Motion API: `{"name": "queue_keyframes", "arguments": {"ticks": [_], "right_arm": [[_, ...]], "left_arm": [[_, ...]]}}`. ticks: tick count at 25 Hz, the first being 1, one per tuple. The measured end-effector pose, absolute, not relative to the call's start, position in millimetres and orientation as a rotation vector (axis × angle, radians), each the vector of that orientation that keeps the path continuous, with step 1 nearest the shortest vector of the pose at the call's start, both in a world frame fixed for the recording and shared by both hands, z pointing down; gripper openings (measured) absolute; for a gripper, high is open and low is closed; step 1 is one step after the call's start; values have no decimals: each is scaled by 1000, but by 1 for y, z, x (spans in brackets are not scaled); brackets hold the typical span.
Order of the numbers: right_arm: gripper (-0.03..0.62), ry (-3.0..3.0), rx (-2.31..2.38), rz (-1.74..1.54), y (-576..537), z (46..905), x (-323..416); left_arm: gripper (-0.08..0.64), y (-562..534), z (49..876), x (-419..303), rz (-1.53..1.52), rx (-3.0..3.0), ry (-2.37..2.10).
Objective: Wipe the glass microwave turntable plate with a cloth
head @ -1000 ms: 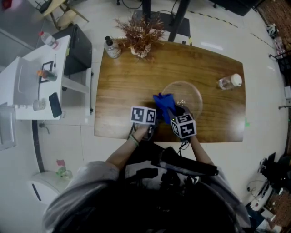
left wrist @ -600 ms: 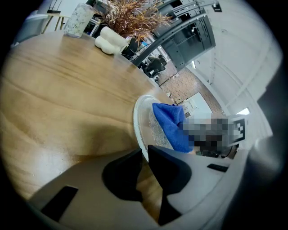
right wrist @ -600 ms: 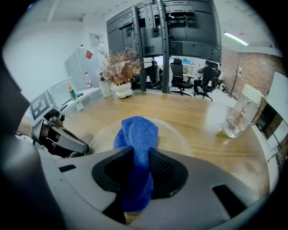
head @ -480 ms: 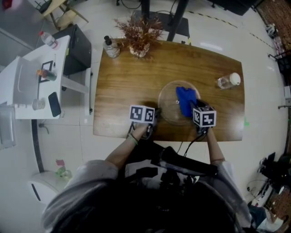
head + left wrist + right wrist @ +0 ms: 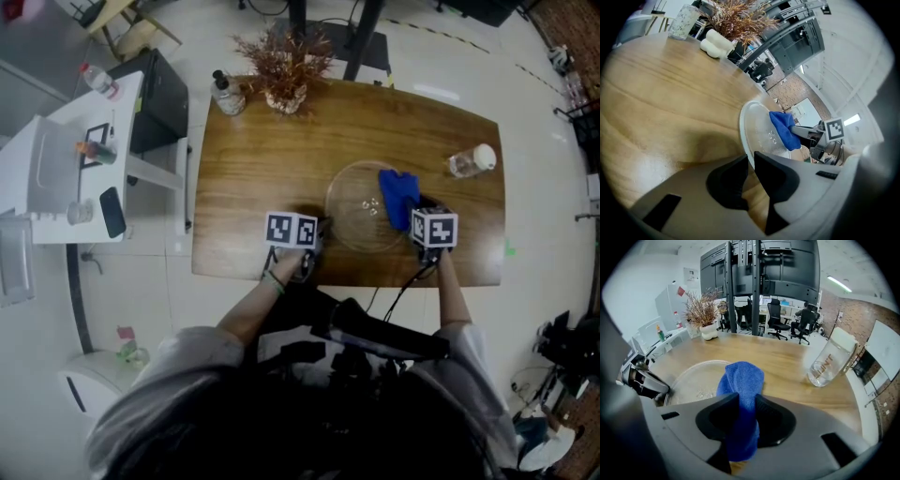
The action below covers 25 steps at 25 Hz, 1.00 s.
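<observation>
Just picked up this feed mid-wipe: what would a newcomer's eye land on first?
The bright blue cloth, pinched in the right gripper, lies over the right side of the glass turntable plate on the wooden table. The left gripper clamps the plate's near-left rim. A clear bottle lies on its side further right.

A wooden table (image 5: 258, 155) holds a vase of dried plants (image 5: 285, 92) beside a small bottle (image 5: 228, 95) at its far edge, a clear bottle (image 5: 471, 162) lying at its right end, and a white stand (image 5: 52, 178) with a dark phone (image 5: 112, 215) is off its left side.
</observation>
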State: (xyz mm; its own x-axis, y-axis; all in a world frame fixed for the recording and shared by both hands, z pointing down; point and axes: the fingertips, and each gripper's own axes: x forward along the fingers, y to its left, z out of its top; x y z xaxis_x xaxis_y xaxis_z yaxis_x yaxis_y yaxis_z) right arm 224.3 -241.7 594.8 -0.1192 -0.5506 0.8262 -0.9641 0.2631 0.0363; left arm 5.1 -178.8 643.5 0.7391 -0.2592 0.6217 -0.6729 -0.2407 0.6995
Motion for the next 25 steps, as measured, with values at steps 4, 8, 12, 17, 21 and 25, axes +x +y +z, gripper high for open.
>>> {"name": "queue_keyframes", "arguments": {"ticks": [4,8,12,17,21,25], "right_arm": [[120,-1900,1350,659,-222,574,169],[120,-2037,1304,729,-190,561,109],[120,-2118,1235,870,-161,564,66],[120,-2060,1184,829,-142,588,53],[120,-2036,1203,831,-138,592,62],[120,-1987,1202,755,-136,593,79]], "left_arm": [[40,-180,643,5,471,1818,-737],[40,-180,643,4,469,1815,-738],[40,-181,642,4,472,1823,-747],[37,-180,644,2,480,1824,-758],[37,-181,644,3,481,1829,-760],[35,-180,644,2,483,1826,-761]]}}
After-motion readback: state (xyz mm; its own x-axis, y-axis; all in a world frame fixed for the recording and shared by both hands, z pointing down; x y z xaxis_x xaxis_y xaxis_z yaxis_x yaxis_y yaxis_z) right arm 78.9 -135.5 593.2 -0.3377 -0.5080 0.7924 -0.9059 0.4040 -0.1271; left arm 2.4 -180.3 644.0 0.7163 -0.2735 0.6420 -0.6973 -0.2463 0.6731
